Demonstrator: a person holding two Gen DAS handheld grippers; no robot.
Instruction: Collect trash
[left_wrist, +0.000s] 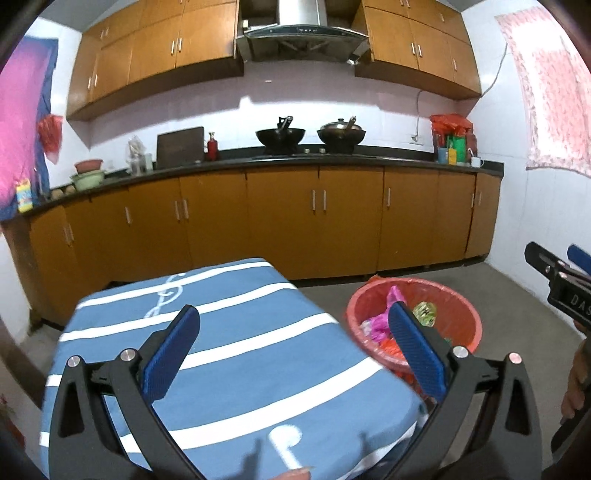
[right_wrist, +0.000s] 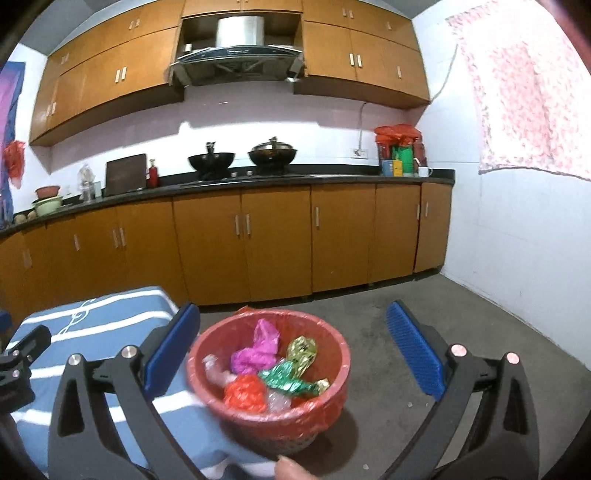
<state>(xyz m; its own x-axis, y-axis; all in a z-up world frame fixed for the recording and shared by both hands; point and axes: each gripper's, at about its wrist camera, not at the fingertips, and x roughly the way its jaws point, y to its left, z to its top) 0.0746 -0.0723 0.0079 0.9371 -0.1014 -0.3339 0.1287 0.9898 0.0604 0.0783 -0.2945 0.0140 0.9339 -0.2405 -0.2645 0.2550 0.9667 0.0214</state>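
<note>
A red bin (right_wrist: 334, 373) lined with a red bag stands on the floor right of the table; it also shows in the left wrist view (left_wrist: 458, 302). Inside lie a pink bag (right_wrist: 256, 350), a green foil wrapper (right_wrist: 286, 380), a gold wrapper (right_wrist: 303, 350) and a red bag (right_wrist: 243, 395). My left gripper (left_wrist: 291, 354) is open and empty above the blue striped tablecloth (left_wrist: 236, 354). My right gripper (right_wrist: 291, 354) is open and empty, held above the bin. The right gripper also shows at the right edge of the left wrist view (left_wrist: 557, 277).
The table with the striped cloth (right_wrist: 92, 325) stands left of the bin. Brown kitchen cabinets (right_wrist: 277, 236) with a counter, two woks (right_wrist: 273, 155) and bowls run along the back. Grey floor (right_wrist: 424, 295) lies right of the bin, bounded by a white wall (right_wrist: 517, 240).
</note>
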